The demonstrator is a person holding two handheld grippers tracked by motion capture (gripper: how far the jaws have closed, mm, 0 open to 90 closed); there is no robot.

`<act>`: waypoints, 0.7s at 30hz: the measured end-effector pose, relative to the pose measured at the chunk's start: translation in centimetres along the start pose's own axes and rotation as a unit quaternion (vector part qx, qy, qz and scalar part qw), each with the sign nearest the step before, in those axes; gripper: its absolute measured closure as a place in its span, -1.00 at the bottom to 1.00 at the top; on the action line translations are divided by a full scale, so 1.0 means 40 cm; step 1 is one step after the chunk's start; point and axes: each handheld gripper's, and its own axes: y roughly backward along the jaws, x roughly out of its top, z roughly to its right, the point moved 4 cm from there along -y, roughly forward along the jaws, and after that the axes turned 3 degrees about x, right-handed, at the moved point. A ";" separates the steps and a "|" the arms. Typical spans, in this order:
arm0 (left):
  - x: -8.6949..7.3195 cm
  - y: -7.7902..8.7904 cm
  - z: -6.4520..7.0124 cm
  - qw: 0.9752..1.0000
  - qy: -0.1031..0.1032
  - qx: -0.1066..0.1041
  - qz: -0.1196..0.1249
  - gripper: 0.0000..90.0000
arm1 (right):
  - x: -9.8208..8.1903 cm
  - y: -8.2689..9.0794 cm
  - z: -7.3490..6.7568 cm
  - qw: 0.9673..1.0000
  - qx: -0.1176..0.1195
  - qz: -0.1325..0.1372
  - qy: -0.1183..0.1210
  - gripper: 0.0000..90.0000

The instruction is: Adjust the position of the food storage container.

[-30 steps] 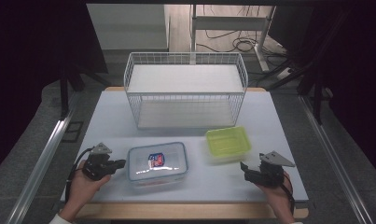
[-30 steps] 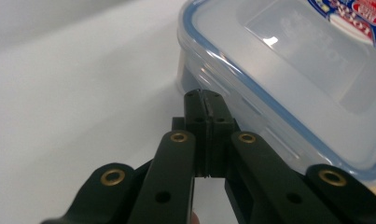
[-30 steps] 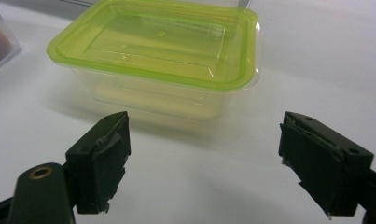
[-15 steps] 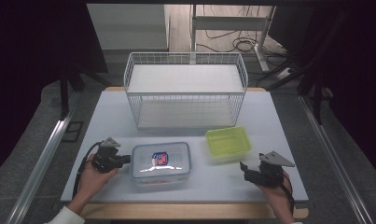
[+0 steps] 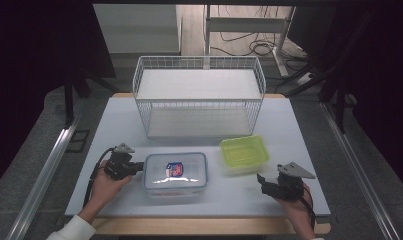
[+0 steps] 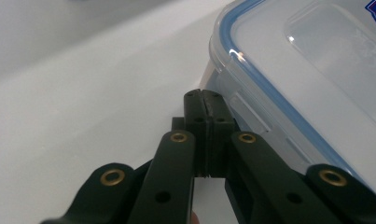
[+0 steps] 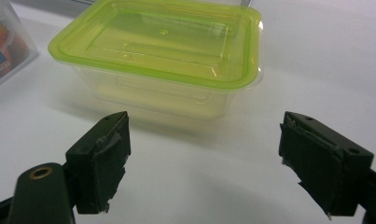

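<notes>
A clear lidded box with a blue seal lies at the front middle of the table. My left gripper is at the box's left end. In the left gripper view its jaws are pressed together, shut on nothing, and its tip is right at the side wall of the clear box. A yellow-green lidded container sits to the box's right. My right gripper rests near the front right, open. In the right gripper view the green container stands a short way beyond that gripper.
A white wire basket stands across the back of the table. The clear box's corner shows at the left edge of the right gripper view. Dark floor and metal rails flank the table.
My left gripper has slid right, up to the left end of the clear box. The right gripper and both containers have stayed where they were.
</notes>
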 end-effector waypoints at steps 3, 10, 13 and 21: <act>-0.007 0.019 -0.012 1.000 0.005 0.001 0.012 0.99 | 0.002 0.004 -0.001 1.000 0.001 0.003 -0.001 -0.62; -0.032 0.073 -0.017 0.997 0.042 -0.011 0.060 0.65 | 0.013 0.004 -0.025 0.999 0.027 0.018 0.009 -0.64; -0.037 0.095 -0.003 0.996 0.044 -0.016 0.079 0.16 | 0.021 0.004 -0.046 0.998 0.046 0.028 0.012 -0.66; -0.038 0.115 0.028 0.993 0.066 -0.053 0.083 -0.66 | 0.048 -0.001 -0.103 0.995 0.100 0.017 0.008 -0.63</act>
